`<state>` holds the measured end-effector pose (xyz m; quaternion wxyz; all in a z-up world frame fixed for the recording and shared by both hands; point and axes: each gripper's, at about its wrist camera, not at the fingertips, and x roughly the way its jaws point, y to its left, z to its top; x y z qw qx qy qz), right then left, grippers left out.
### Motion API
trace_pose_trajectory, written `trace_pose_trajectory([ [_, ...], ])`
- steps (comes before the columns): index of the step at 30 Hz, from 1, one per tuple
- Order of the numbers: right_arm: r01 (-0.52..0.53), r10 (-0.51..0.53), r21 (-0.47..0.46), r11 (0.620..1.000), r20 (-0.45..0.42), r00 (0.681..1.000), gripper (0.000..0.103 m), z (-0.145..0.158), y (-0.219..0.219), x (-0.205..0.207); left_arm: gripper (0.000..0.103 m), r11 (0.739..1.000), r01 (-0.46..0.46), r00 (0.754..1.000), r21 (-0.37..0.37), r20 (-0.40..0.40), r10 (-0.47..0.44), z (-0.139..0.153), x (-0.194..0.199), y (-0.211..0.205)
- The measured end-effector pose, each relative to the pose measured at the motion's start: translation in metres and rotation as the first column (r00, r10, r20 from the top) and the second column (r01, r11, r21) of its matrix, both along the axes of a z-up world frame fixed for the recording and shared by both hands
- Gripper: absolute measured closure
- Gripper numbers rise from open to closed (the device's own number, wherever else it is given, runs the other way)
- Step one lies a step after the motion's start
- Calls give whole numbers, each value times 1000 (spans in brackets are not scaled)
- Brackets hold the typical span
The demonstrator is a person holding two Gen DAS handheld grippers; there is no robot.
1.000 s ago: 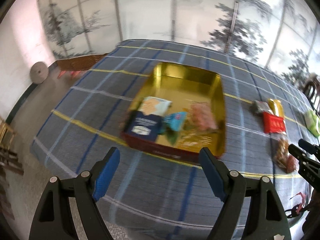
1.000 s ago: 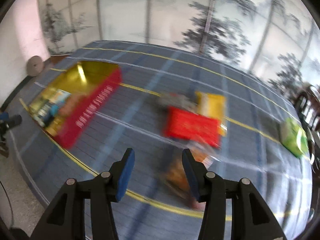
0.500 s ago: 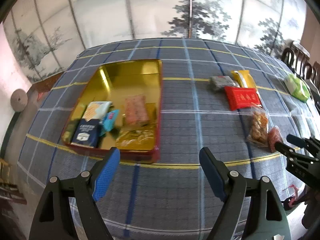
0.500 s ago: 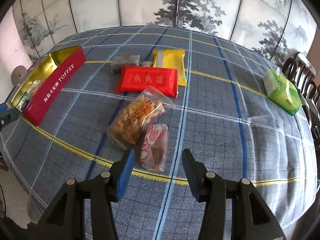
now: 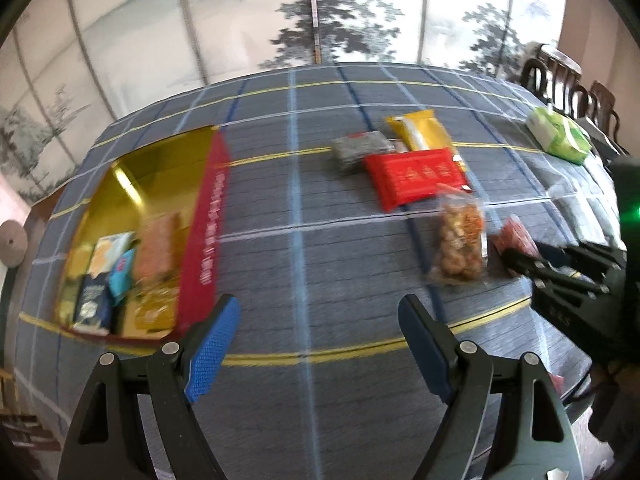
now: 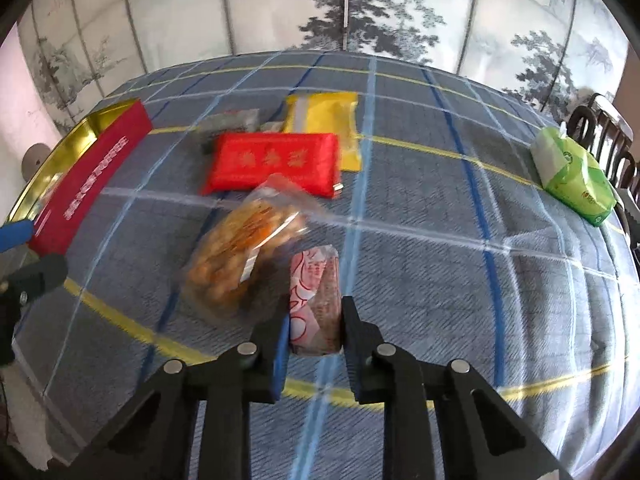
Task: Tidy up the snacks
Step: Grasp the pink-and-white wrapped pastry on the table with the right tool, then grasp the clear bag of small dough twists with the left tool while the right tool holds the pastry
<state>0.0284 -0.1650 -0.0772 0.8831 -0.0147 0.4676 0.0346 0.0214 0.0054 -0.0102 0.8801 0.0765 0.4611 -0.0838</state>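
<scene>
A red tin with a gold inside point(image 5: 202, 232) holds several snack packs at the table's left; it also shows in the right wrist view point(image 6: 92, 176). On the plaid cloth lie a red pack point(image 6: 276, 162), a yellow pack point(image 6: 324, 120), a grey pack point(image 6: 230, 122), a clear bag of fried snacks point(image 6: 240, 256) and a small pink-and-white pack point(image 6: 316, 300). My right gripper point(image 6: 314, 340) is shut on the near end of the pink-and-white pack. My left gripper point(image 5: 320, 344) is open and empty above bare cloth, right of the tin.
A green tissue pack point(image 6: 572, 174) lies at the far right, near dark wooden chairs point(image 6: 604, 136). A painted folding screen point(image 6: 344, 4) stands behind the table. The table's front edge runs just below both grippers.
My right gripper has moved forward and closed on the pink-and-white pack. My left gripper has swung right, so the tin now sits at the left of its view.
</scene>
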Motion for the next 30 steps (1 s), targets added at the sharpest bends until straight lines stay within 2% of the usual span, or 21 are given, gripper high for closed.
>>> trace_pose_trajectory([
  [11, 129, -125, -37, 991, 96, 988, 80, -4, -77, 47, 24, 989, 144, 989, -42, -24, -145, -9, 14, -62],
  [17, 145, -138, -58, 988, 123, 983, 80, -7, -98, 58, 24, 980, 188, 980, -71, -48, -192, -16, 25, -84],
  [22, 143, -138, -37, 989, 128, 982, 80, -9, -104, 61, 25, 979, 193, 976, -72, -84, -199, -26, 38, -97],
  [27, 143, -139, -22, 989, 125, 982, 80, -9, -106, 62, 31, 982, 181, 979, -48, -92, -185, -34, 47, -104],
  [29, 143, -139, -18, 990, 124, 983, 80, -10, -107, 61, 40, 982, 182, 978, -44, -98, -186, -36, 48, -105],
  [30, 143, -139, -18, 990, 123, 983, 80, -10, -107, 61, 41, 982, 182, 977, -46, -104, -186, -38, 50, -106],
])
